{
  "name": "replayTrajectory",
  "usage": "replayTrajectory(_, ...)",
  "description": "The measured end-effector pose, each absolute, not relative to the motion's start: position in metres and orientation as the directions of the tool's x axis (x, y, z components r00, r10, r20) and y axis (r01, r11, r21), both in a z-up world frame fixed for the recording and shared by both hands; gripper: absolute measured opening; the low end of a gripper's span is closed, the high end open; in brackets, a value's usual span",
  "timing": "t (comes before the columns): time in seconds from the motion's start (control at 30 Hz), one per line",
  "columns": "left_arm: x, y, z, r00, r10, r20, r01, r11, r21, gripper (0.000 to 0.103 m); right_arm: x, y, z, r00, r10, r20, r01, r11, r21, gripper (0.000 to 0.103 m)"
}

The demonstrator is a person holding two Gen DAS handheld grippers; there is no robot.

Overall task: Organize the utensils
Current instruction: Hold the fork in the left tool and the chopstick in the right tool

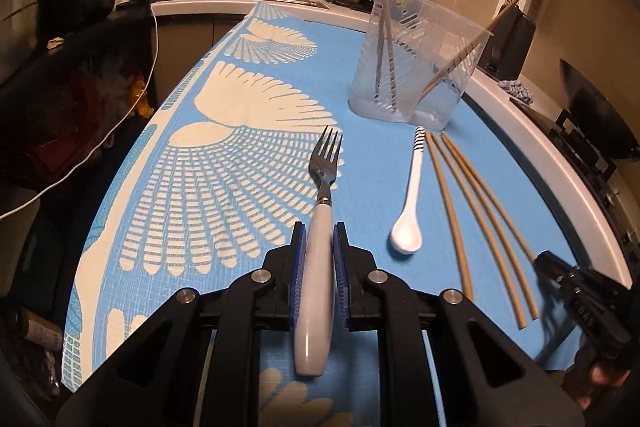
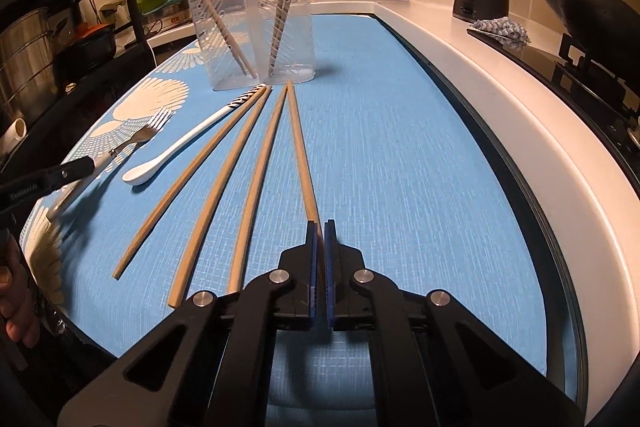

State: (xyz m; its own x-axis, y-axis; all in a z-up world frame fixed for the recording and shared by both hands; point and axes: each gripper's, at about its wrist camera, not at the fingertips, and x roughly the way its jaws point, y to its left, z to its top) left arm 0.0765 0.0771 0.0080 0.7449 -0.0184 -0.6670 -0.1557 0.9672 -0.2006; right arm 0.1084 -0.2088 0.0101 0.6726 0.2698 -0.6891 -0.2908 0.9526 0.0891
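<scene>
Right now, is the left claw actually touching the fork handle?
Touching. The left wrist view shows the left claw with both blue pads pressed against the white handle of the fork, no gap on either side.

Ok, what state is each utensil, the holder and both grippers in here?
Left gripper: shut on the fork handle.
Fork: gripped.
Right gripper: shut on one chopstick.
Other three chopsticks: flat on mat.
Ceramic spoon: flat, untouched.
Clear holder: upright, chopsticks inside.

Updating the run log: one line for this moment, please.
left gripper: shut on fork | right gripper: shut on chopstick | spoon: on mat | holder: four chopsticks
</scene>
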Motion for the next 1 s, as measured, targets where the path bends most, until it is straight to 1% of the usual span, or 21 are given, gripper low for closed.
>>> replayTrajectory(0.07,0.077,0.081,0.005,0.743,-0.019,-0.669,-0.163,0.964,-0.208,0.014,0.109,-0.211,0.011,0.664,0.278,-0.694,-0.289,0.952,0.105,0.007)
replayTrajectory(0.33,0.071,0.091,-0.001,0.746,-0.020,-0.666,-0.184,0.954,-0.235,0.016,0.112,-0.210,0.007,0.653,0.288,-0.701,-0.309,0.946,0.101,0.009)
replayTrajectory(0.4,0.070,0.090,-0.003,0.746,-0.015,-0.666,-0.184,0.956,-0.228,0.020,0.112,-0.208,0.007,0.653,0.291,-0.699,-0.316,0.944,0.098,0.009)
replayTrajectory(0.53,0.071,0.081,-0.006,0.737,0.009,-0.676,-0.180,0.966,-0.184,0.023,0.111,-0.207,0.006,0.654,0.301,-0.694,-0.335,0.938,0.091,0.010)
replayTrajectory(0.63,0.072,0.074,-0.006,0.735,0.041,-0.677,-0.171,0.977,-0.127,0.023,0.110,-0.208,0.006,0.657,0.306,-0.689,-0.335,0.937,0.096,0.009)
replayTrajectory(0.7,0.072,0.071,-0.006,0.734,0.062,-0.676,-0.171,0.981,-0.096,0.023,0.110,-0.207,0.006,0.660,0.300,-0.689,-0.337,0.938,0.086,0.006)
replayTrajectory(0.77,0.072,0.068,-0.007,0.736,0.077,-0.673,-0.165,0.984,-0.068,0.023,0.110,-0.207,0.006,0.660,0.304,-0.687,-0.339,0.937,0.089,0.006)
replayTrajectory(0.83,0.071,0.067,-0.007,0.739,0.087,-0.668,-0.164,0.985,-0.053,0.018,0.110,-0.208,0.006,0.661,0.308,-0.684,-0.342,0.935,0.091,0.006)
replayTrajectory(1.0,0.067,0.070,-0.007,0.756,0.084,-0.649,-0.159,0.986,-0.058,0.017,0.108,-0.217,0.007,0.692,0.267,-0.671,-0.279,0.956,0.093,0.006)
